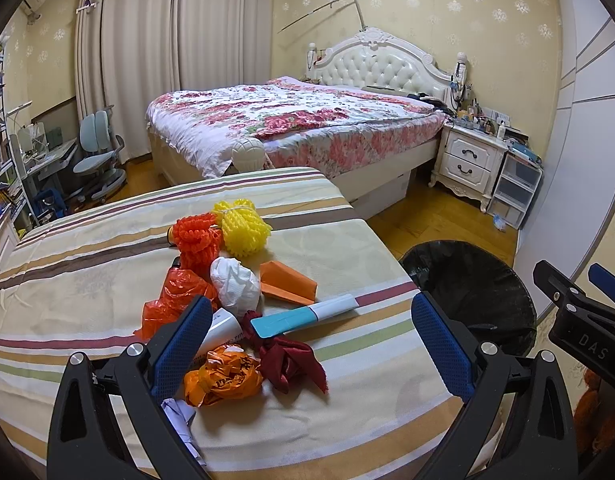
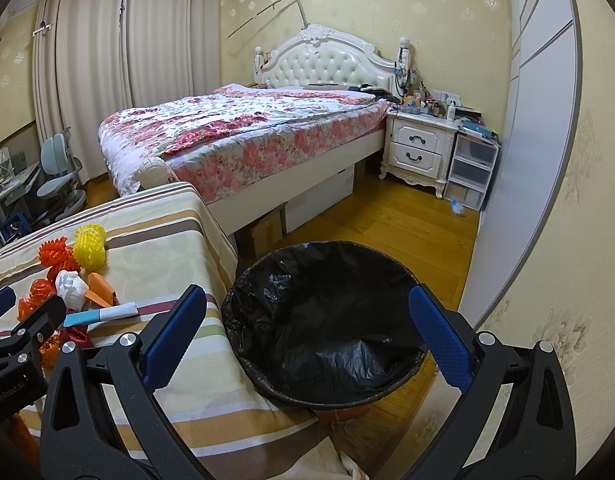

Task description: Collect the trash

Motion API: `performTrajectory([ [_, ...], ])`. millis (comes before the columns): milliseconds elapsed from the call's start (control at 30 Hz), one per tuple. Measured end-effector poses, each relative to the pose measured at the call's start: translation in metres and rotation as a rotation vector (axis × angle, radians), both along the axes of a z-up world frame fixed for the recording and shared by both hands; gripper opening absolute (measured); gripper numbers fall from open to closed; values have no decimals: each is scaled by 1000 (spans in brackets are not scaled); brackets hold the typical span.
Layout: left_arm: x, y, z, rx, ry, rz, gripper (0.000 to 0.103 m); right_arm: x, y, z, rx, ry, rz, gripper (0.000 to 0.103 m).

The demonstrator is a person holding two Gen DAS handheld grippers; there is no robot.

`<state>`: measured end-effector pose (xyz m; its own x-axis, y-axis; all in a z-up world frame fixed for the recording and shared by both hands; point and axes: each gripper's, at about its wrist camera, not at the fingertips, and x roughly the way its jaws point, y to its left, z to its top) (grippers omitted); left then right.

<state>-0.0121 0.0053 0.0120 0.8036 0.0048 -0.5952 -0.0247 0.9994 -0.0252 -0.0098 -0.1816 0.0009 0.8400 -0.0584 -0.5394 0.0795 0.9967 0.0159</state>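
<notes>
Trash pile (image 1: pixel 235 300) sits mid-table on the striped cloth (image 1: pixel 87 264), w/ your left gripper (image 1: pixel 307 344) spread wide, empty, right over its near end. Bin (image 2: pixel 327 320) stands off the table's right edge; your right gripper (image 2: pixel 307 336) hovers above it, fingers apart, holding nothing.

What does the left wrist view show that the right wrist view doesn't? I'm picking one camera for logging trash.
Only the left: the dark red cloth, the crumpled orange bag and white paper by its open left gripper.

Only the right: the bin liner's empty bottom, below the open right gripper.

Both: yellow foam net, white wad, blue-white tube, bin.
</notes>
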Motion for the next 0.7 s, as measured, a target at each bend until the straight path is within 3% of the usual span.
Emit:
performTrajectory([
  [700, 1, -1, -1, 1, 2, 0, 97, -1, -1, -1, 2, 5, 0, 99],
])
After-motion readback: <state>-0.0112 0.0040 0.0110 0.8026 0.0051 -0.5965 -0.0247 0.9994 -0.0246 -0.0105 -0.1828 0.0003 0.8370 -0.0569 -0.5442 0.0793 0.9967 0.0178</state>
